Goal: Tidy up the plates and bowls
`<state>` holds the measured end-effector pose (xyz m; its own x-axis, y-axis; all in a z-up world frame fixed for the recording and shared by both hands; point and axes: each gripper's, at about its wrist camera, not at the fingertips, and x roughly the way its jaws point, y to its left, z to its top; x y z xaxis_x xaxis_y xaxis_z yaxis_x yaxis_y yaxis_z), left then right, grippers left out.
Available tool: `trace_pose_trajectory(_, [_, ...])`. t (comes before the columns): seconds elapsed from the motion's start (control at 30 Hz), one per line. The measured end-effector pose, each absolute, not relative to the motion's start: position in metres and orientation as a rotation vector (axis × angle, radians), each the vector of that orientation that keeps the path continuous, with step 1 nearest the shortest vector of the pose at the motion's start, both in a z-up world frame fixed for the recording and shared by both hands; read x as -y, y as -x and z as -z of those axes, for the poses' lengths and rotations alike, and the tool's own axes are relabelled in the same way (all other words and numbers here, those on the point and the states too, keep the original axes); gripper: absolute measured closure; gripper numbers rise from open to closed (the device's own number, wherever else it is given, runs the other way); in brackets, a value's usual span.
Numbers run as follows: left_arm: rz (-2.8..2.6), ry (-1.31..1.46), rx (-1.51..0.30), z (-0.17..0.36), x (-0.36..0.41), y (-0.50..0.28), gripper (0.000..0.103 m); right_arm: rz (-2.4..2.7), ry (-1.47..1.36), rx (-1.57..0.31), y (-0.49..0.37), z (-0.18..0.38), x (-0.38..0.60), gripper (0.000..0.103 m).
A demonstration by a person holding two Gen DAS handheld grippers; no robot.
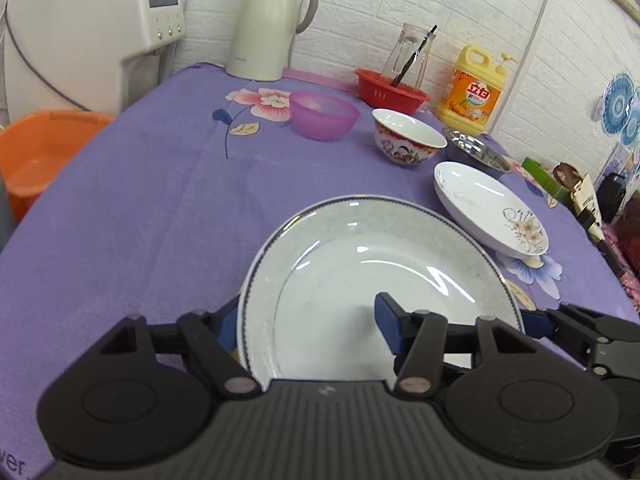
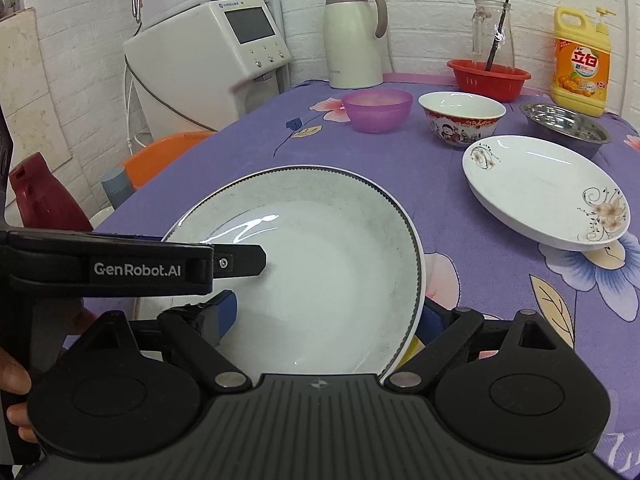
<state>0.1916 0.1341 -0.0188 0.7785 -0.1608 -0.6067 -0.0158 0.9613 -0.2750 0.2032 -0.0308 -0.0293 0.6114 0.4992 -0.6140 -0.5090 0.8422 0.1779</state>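
Observation:
A large white plate with a grey speckled rim (image 1: 360, 264) (image 2: 320, 256) is held over the purple tablecloth by both grippers. My left gripper (image 1: 308, 324) is shut on its left rim. My right gripper (image 2: 328, 316) is shut on its right rim. The left gripper also shows in the right wrist view (image 2: 240, 260) at the left. A white flowered plate (image 1: 488, 212) (image 2: 544, 188) lies to the right. Behind stand a cartoon-print bowl (image 1: 408, 136) (image 2: 460, 120), a purple plastic bowl (image 1: 324, 114) (image 2: 378, 108) and a steel bowl (image 1: 476, 150) (image 2: 564, 124).
A red basket (image 1: 390, 90) holding a glass bottle, a yellow detergent bottle (image 1: 474, 88) and a cream thermos jug (image 1: 266, 24) stand along the back wall. A water dispenser (image 1: 92, 28) and an orange basin (image 1: 40, 152) are off the table's left edge. Boxes (image 1: 560, 184) crowd the right edge.

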Motion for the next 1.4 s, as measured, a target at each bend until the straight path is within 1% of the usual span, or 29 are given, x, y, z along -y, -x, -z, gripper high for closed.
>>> trace_pose_trajectory(0.13, [0.096, 0.353, -0.673, 0.018, -0.143, -0.192, 0.044, -0.586, -0.072, -0.703, -0.204, 0.030, 0.041, 0.000])
trace_pose_trajectory(0.2, [0.102, 0.379, -0.671, 0.017, -0.145, -0.191, 0.042, -0.587, -0.126, -0.703, -0.204, 0.029, 0.046, 0.000])
trace_pose_trajectory(0.33, [0.093, 0.349, -0.645, 0.012, -0.141, -0.192, 0.039, -0.589, -0.197, -0.711, -0.206, 0.027, 0.052, 0.000])
trace_pose_trajectory(0.5, [0.071, 0.343, -0.607, 0.005, -0.143, -0.194, 0.037, -0.619, -0.114, -0.737, -0.208, 0.029, 0.041, 0.000])
trace_pose_trajectory(0.57, [0.081, 0.367, -0.594, 0.001, -0.147, -0.193, 0.037, -0.583, -0.132, -0.699, -0.205, 0.027, 0.045, 0.000])
trace_pose_trajectory(0.67, [0.086, 0.370, -0.564, -0.005, -0.149, -0.191, 0.037, -0.539, -0.055, -0.616, -0.199, 0.016, 0.044, 0.000])
trace_pose_trajectory(0.87, [0.096, 0.366, -0.556, -0.012, -0.142, -0.195, 0.035, -0.530, -0.130, -0.606, -0.205, 0.013, 0.059, 0.000])
trace_pose_trajectory(1.23, [0.140, 0.349, -0.598, -0.011, -0.116, -0.206, 0.033, -0.333, -0.239, -0.596, -0.225, 0.013, 0.134, 0.000])
trace_pose_trajectory(1.4, [0.160, 0.351, -0.624, -0.015, -0.097, -0.227, 0.032, -0.239, -0.183, -0.555, -0.266, 0.006, 0.167, 0.000])
